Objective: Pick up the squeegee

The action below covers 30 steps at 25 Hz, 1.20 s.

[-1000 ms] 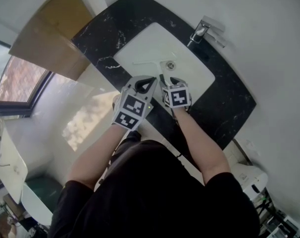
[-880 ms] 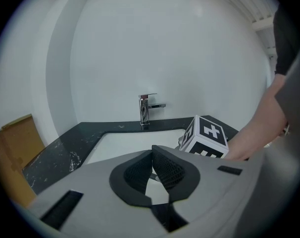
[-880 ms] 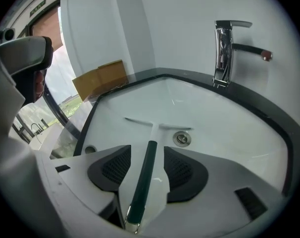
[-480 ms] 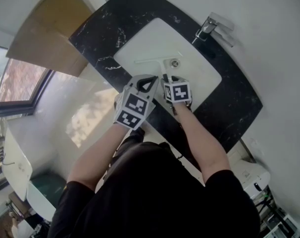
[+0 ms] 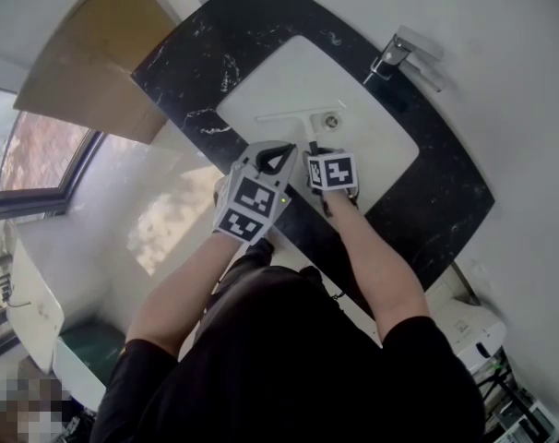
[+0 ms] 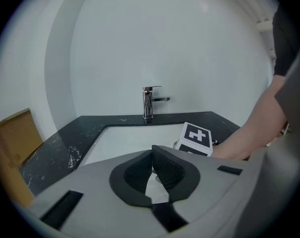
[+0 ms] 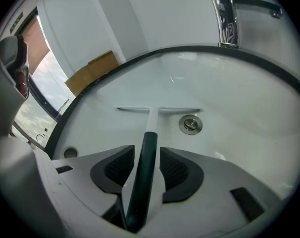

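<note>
The right gripper (image 7: 147, 152) is closing its jaws around the squeegee (image 7: 149, 128) at its dark handle (pads not touching yet). The left gripper (image 6: 153, 153) has its jaws together, empty. The squeegee lies inside the white sink (image 7: 249, 108), blade beside the drain (image 7: 190, 124).

Relative to one second ago, the right gripper (image 7: 147, 150) sits lower in the white ceramic basin (image 5: 376, 148), nearer the blade (image 7: 178, 110) of the white squeegee (image 7: 150, 120). Its jaws are closing about the dark green handle (image 7: 141, 182), pads (image 7: 121, 165) not yet touching.
</note>
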{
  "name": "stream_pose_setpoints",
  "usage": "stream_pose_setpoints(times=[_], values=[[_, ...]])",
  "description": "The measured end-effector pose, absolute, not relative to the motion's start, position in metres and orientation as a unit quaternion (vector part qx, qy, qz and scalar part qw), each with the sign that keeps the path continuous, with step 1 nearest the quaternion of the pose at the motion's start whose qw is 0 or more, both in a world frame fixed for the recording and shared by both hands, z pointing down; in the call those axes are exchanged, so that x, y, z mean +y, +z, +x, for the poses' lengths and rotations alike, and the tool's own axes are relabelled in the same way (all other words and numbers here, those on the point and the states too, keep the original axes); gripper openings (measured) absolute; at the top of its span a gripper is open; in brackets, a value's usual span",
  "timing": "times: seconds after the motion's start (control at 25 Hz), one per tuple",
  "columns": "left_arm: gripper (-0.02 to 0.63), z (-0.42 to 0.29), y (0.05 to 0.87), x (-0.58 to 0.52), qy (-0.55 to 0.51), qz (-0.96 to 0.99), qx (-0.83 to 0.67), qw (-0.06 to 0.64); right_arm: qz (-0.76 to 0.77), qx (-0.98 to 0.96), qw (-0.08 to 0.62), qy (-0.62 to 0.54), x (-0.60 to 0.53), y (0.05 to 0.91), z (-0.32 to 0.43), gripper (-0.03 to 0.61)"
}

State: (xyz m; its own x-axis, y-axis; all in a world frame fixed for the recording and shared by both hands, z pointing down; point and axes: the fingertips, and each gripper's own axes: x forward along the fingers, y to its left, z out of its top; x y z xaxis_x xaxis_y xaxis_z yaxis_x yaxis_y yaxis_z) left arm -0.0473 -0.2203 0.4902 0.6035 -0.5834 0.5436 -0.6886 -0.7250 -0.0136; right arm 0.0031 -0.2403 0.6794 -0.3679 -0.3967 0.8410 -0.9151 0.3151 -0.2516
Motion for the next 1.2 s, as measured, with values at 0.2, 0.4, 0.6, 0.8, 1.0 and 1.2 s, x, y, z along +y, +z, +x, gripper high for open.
stream_pose_setpoints(times=[0.2, 0.4, 0.6, 0.8, 1.0, 1.2], values=[[0.006, -0.05, 0.488, -0.219, 0.265, 0.889, -0.36, 0.097, 0.455, -0.73, 0.347, 0.374, -0.24, 0.677, 0.003, 0.117], [0.006, -0.052, 0.481, -0.216, 0.259, 0.89, -0.364, 0.093, 0.471, -0.733, 0.317, 0.375, -0.243, 0.659, 0.005, 0.109], [0.006, -0.054, 0.469, -0.21, 0.248, 0.891, -0.371, 0.086, 0.481, -0.745, 0.307, 0.345, -0.242, 0.63, 0.009, 0.106], [0.006, -0.057, 0.448, -0.2, 0.229, 0.893, -0.38, 0.074, 0.489, -0.768, 0.275, 0.309, -0.235, 0.582, 0.009, 0.106], [0.006, -0.051, 0.419, -0.181, 0.199, 0.9, -0.384, 0.056, 0.495, -0.792, 0.236, 0.267, -0.214, 0.525, 0.016, 0.106], [0.006, -0.041, 0.392, -0.158, 0.172, 0.906, -0.386, 0.038, 0.504, -0.806, 0.207, 0.232, -0.179, 0.479, 0.036, 0.106]])
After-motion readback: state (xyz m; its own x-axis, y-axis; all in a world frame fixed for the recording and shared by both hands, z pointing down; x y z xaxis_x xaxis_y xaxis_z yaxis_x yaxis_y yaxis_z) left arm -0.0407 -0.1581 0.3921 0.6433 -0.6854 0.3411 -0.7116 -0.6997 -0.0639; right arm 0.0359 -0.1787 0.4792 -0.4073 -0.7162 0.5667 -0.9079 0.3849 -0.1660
